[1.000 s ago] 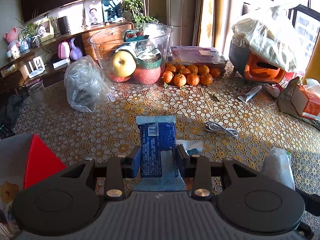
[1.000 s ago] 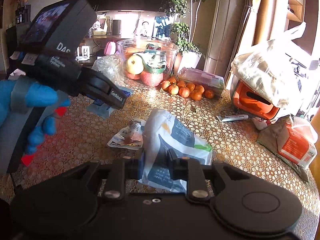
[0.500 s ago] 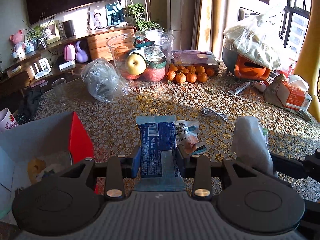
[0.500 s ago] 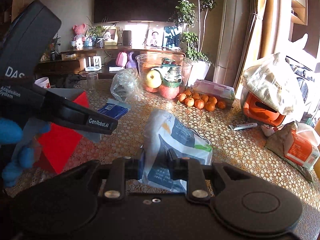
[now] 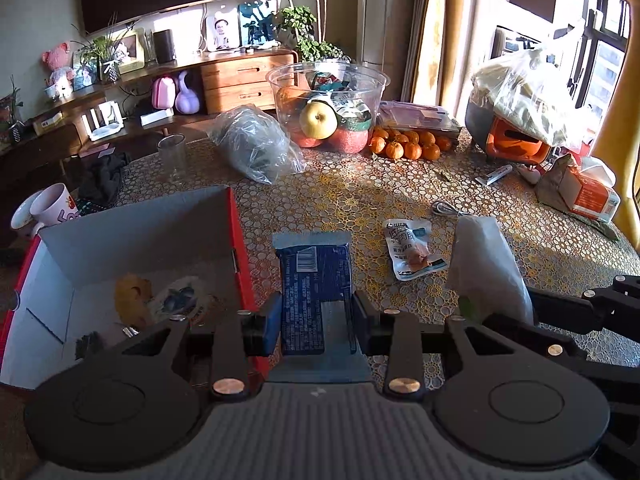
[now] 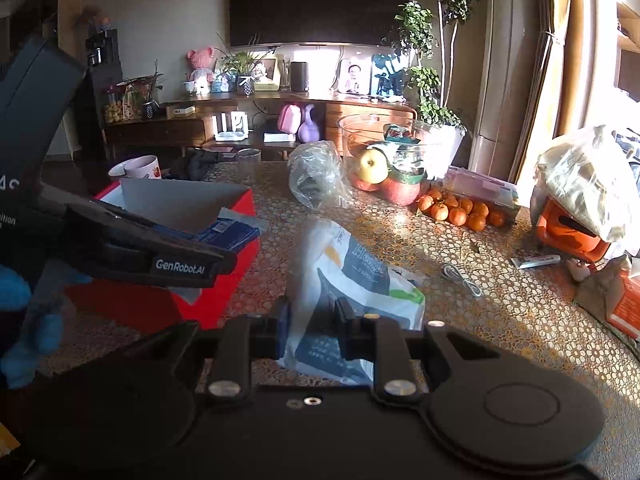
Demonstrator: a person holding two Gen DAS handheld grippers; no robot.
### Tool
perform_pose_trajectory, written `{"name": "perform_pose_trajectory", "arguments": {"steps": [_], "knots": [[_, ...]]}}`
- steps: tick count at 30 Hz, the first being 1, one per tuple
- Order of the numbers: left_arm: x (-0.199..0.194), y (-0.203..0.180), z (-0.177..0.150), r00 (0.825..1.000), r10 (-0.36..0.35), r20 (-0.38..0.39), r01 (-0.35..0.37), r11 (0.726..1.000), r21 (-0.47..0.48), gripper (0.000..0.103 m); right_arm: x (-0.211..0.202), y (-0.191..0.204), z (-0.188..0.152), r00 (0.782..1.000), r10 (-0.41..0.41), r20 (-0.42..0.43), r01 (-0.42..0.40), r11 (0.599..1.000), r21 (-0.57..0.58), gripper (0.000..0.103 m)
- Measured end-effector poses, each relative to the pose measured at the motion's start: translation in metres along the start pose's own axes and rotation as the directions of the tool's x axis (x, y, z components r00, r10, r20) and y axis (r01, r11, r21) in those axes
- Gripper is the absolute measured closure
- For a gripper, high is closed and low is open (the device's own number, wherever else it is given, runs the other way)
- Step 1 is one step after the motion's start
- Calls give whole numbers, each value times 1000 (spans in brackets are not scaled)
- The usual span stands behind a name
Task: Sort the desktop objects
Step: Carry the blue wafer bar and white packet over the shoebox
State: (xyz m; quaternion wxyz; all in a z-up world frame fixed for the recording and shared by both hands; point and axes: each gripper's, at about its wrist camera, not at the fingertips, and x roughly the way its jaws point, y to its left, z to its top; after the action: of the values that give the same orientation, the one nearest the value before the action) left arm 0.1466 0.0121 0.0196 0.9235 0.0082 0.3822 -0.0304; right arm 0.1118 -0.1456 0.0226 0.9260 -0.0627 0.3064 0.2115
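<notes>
Left gripper (image 5: 316,318): it pinches a blue packet (image 5: 315,280) between its two pads, and the packet stands out forward from the jaws, above the table.
Blue packet position: just beside the red wall of the box (image 5: 240,248), at the right of it; from the right wrist view the packet (image 6: 228,232) is over the near corner of the box (image 6: 216,280).
Right gripper (image 6: 310,326): it is pressed on a white bag (image 6: 352,276) with dark blue print and a green corner; the bag sticks out forward and to the right from the jaws.
White bag from the left view: the bag (image 5: 486,264) shows at the right, held up by the black fingers of the right gripper (image 5: 532,312).
Box: open at the top, grey inside and red outside; some small things lie on its bottom, a yellow one (image 5: 132,296) and a dark one (image 5: 180,300).
Hand: a blue glove (image 6: 20,320) holds the left gripper at the left edge of the right wrist view.
Table (image 5: 360,200): covered with a gold lace pattern cloth.
Loose on the table: a small white pouch (image 5: 412,248) between the two grippers, and a white cable (image 5: 450,210) behind it.
Further back: a clear bowl (image 5: 326,92) with fruit, a row of mandarins (image 5: 408,146) to the right of it, a crumpled plastic bag (image 5: 256,146) to the left, and a glass (image 5: 172,158).
Right side: an orange carton (image 5: 588,196) and a tube (image 5: 496,174) near it.
</notes>
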Motion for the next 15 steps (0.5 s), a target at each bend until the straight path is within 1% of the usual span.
{"name": "perform_pose_trajectory", "arguments": {"steps": [8, 15], "knots": [[-21, 40, -10, 1000, 14, 1, -14, 999, -42, 68, -2, 38, 13, 995, 95, -16, -95, 995, -40, 80], [-31, 78, -16, 999, 54, 4, -53, 996, -77, 68, 4, 69, 29, 986, 165, -27, -166, 983, -79, 80]]}}
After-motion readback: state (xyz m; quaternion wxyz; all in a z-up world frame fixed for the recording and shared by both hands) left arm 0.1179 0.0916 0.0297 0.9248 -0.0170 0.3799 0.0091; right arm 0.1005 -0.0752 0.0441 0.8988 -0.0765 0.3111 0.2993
